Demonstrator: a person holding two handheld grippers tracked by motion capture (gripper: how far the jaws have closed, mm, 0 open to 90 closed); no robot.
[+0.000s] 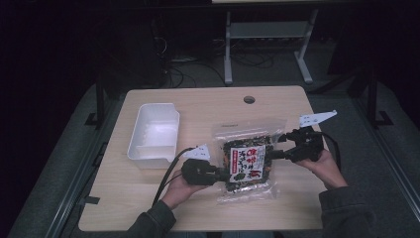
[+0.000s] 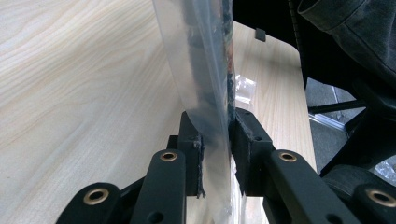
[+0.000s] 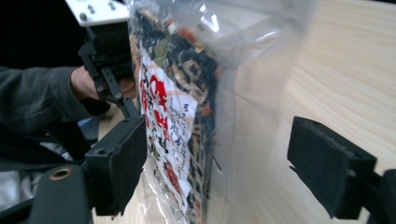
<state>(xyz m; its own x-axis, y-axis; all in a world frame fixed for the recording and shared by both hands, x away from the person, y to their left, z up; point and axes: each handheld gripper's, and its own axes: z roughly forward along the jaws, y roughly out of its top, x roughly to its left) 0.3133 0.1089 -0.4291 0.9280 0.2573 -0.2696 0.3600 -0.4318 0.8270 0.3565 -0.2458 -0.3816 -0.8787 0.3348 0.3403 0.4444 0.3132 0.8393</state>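
Note:
A clear snack bag [image 1: 247, 158] with dark contents and a red-and-white label hangs just above the wooden table [image 1: 198, 106], held up near its lower left edge. My left gripper [image 1: 229, 174] is shut on that edge; in the left gripper view both pads pinch the clear film [image 2: 201, 70] at the left gripper [image 2: 215, 140]. My right gripper [image 1: 275, 146] stands open at the bag's right side. In the right gripper view the bag [image 3: 187, 93] sits between the wide jaws of the right gripper [image 3: 217, 172], close to one pad and apart from the other. The left gripper [image 3: 109, 60] shows beyond it.
A white plastic bin [image 1: 153, 134] stands on the table's left half, close to the left hand. A round cable hole [image 1: 249, 99] is near the far edge. Dark floor, cables and a metal stand lie beyond the table.

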